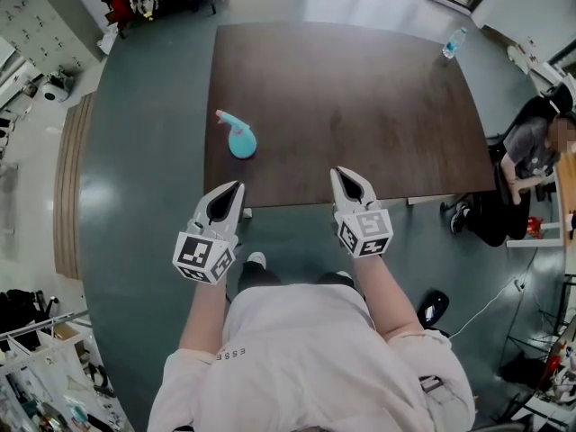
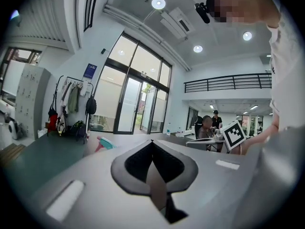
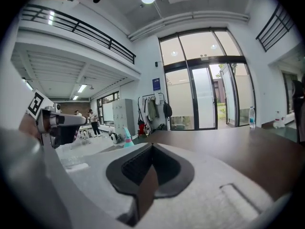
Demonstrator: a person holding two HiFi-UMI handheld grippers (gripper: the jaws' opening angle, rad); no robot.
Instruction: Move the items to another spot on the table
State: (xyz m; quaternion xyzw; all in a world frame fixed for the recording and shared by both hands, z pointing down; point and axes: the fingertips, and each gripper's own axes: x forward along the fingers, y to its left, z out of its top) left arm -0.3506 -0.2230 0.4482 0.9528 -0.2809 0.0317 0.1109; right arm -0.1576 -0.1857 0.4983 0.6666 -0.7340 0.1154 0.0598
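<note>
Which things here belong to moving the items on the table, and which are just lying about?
Job:
- spray bottle
- table
- left gripper and right gripper, both shut and empty
- probably the water bottle at the far corner

Lying about:
- seated person
- coats
- lockers

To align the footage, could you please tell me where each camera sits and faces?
Head view: on the person's head, looking steeply down at the table; forearms, torso, left tongs, right tongs show.
Left gripper view: on the left tongs, facing along shut jaws toward glass doors; the person's shirt shows right.
Right gripper view: on the right tongs, facing across the table; left tongs show left.
Shared: all three show the spray bottle.
</note>
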